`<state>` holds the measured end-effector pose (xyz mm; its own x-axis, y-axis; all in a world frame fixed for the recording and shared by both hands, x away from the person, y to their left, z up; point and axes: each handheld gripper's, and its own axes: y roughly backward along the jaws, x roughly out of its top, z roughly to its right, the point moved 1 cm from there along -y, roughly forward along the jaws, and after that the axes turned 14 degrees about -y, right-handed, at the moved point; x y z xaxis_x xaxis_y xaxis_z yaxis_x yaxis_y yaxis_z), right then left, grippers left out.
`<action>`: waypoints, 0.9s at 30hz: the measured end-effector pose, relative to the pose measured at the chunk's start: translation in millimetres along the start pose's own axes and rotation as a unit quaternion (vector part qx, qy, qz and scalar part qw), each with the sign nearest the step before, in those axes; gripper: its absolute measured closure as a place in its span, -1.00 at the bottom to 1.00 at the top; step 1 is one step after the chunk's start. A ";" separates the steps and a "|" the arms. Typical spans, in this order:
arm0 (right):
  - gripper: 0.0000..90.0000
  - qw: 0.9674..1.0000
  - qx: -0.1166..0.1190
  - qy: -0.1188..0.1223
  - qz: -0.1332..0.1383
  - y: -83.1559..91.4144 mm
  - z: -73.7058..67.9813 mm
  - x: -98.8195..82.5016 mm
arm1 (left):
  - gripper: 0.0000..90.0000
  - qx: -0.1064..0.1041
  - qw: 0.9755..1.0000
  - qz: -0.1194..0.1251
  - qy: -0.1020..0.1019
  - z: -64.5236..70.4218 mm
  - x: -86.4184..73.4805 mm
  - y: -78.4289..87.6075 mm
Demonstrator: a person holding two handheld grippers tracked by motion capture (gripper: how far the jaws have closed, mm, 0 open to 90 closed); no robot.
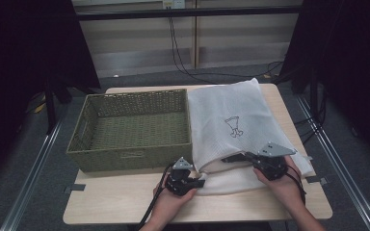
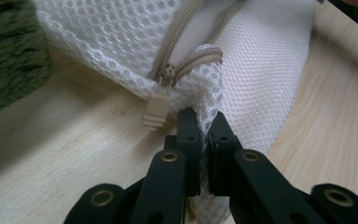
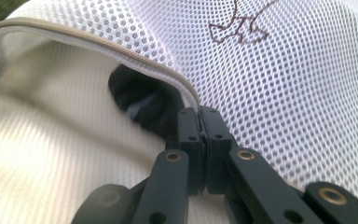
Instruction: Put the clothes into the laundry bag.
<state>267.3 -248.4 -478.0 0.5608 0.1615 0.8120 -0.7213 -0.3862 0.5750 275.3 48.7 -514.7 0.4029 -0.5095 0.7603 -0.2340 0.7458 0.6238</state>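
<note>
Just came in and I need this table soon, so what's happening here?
A person is working on a white mesh laundry bag with a hand-held claw in each hand. The left claw is shut on the mesh at the bag's corner, beside the beige zipper pull. The right claw is shut on the upper edge of the unzipped opening, holding it raised. Something dark sits inside. A green woven basket stands to the bag's left.

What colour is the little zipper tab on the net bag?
Beige, the zipper tab on the white mesh bag; the left gripper view shows it best.
</note>
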 end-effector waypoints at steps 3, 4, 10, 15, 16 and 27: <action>0.97 1.000 -0.004 -0.008 -0.030 0.0 6.7 -12.9 | 0.91 0.004 1.000 0.000 0.006 -0.8 0.2 0.3; 0.97 0.999 -0.003 -0.020 -0.041 -4.1 12.4 -17.3 | 0.91 0.005 1.000 -0.001 0.006 -0.9 0.3 0.4; 0.97 0.996 -0.034 -0.066 -0.049 -25.9 29.7 -17.9 | 0.92 0.026 0.999 -0.001 0.019 -5.6 0.1 3.2; 0.79 0.995 0.018 -0.093 -0.032 -10.7 31.5 -16.6 | 0.84 0.031 0.999 0.004 0.025 -8.4 -2.0 6.9; 0.78 0.995 0.022 -0.093 -0.027 -2.6 31.4 -17.0 | 0.78 0.034 0.999 0.006 0.023 -8.3 -2.2 7.9; 0.91 0.984 -0.049 -0.170 -0.021 31.1 81.1 -47.8 | 0.91 0.057 0.998 0.006 0.003 -12.6 -3.4 12.5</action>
<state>251.1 -341.8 -507.1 0.6824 -0.1448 0.7165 -0.7211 -0.2940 0.6274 282.2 65.2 -511.8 0.4048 -0.4971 0.7675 -0.3387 0.6981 0.6308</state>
